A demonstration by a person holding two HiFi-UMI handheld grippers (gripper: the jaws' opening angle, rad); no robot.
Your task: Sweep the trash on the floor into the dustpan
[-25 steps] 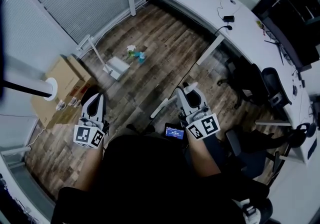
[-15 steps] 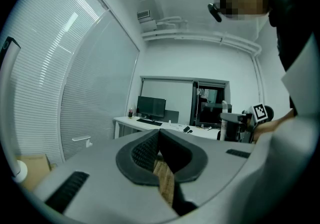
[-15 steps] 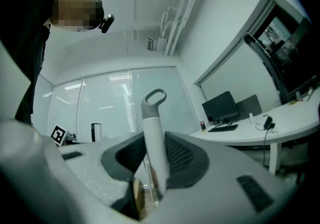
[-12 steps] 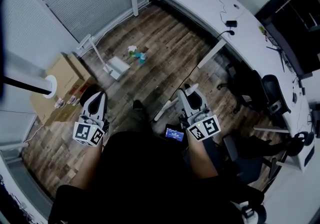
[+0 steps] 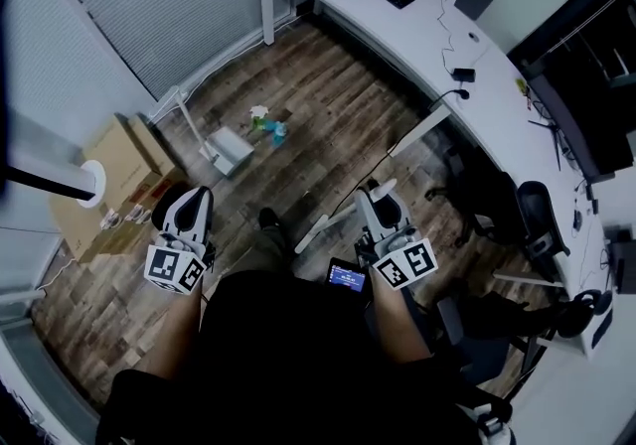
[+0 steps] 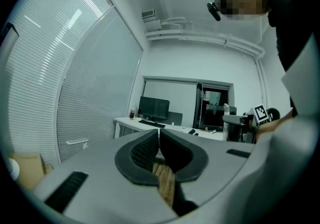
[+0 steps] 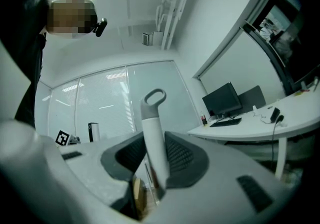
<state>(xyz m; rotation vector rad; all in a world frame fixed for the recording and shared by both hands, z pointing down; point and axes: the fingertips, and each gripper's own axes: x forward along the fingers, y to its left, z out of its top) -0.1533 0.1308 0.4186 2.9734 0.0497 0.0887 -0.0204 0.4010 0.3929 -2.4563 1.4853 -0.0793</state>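
Clamping a white broom handle [image 7: 153,133], right gripper [image 5: 379,195] jaws hold it. Left gripper [image 6: 159,137] jaws together, empty. Trash [image 5: 266,121] well ahead of both on floor [image 5: 343,100], just beside dustpan [image 5: 228,149].

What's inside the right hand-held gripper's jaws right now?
A white broom handle with a loop at its top stands between the pads of the right hand-held gripper, which is shut on it. Its lower length passes down behind the gripper body, so the brush end is covered in this view.
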